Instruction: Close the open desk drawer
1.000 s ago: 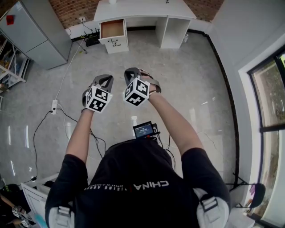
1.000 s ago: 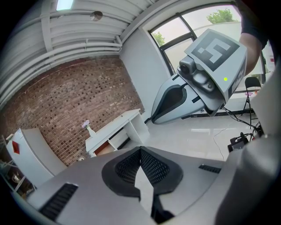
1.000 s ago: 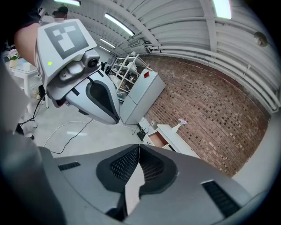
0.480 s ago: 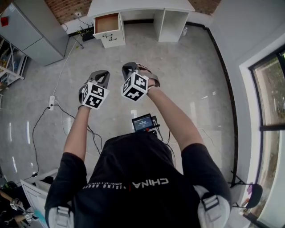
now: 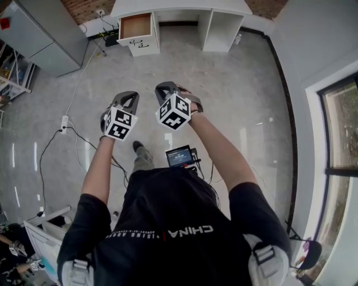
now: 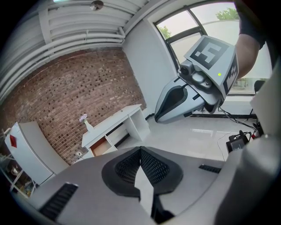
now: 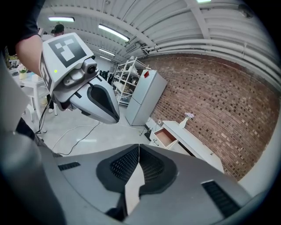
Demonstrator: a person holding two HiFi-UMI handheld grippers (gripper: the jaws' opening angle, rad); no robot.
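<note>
Well, left gripper (image 6: 140, 151), right gripper (image 7: 138, 148): jaws together (empty).

Grey cabinet (image 5: 47, 33), flower vase (image 7: 184, 122), brick wall (image 7: 215, 96)

Glossy grey floor (image 5: 235, 84). White desk (image 5: 221, 28) stands at 12 o'clock, grey cabinet (image 5: 45, 39) at 11, power strip (image 5: 65, 122) with black cables (image 5: 42, 167) at 9.

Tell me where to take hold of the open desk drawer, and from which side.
Probably its white front panel, from the room side: the drawer juts out of the desk toward the person, so that flat face is open to a push. The dark mark on it is too small to judge.
</note>
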